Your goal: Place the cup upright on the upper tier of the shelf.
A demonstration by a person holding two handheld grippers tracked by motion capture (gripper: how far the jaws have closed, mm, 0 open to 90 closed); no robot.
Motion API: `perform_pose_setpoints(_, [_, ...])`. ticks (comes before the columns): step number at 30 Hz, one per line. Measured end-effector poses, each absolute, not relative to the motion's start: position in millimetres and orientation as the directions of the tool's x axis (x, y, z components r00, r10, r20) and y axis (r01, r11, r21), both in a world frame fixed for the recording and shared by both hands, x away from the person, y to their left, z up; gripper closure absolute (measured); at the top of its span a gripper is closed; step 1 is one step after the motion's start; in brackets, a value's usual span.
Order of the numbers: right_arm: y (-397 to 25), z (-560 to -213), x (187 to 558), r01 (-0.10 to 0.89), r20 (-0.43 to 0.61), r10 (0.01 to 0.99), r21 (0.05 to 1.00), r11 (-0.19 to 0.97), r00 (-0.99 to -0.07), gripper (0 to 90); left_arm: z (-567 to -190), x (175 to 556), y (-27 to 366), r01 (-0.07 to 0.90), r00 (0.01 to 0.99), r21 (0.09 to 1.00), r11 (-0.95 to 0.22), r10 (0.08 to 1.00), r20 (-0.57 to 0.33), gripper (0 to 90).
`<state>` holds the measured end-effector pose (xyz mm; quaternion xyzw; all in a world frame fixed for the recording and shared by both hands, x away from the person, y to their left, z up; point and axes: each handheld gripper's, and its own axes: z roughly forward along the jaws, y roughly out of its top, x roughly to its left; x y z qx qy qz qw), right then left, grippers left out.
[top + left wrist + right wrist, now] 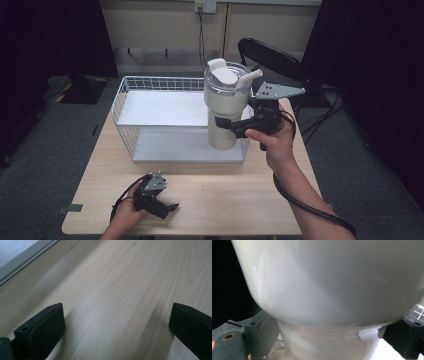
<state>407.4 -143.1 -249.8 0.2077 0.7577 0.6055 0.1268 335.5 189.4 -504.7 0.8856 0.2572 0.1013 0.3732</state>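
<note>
L gripper (159, 200) is rested on table (225, 200) near front edge, jaws apart, empty. Tumbler (226, 107) is clamped by R gripper (235, 127) at narrow base, held at wire basket (131, 107)'s right end. Transfer step judged; next, steady upright carry needed.

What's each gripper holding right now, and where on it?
The right gripper clamps the white tumbler around its narrow lower body, just under the wider upper part. The left gripper is open over the table, holding nothing.

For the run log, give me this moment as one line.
right gripper: shut on tumbler, above wire basket | left gripper: open, on table
</note>
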Motion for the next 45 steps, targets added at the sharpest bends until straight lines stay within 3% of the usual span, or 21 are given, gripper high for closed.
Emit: perform_pose_setpoints(45, [-120, -234, 446, 0.179, 0.068, 0.538, 0.971, 0.157, -0.84, 9.8, -504, 336, 190, 0.373, 0.853, 0.711, -0.596, 0.521, -0.011, 0.0])
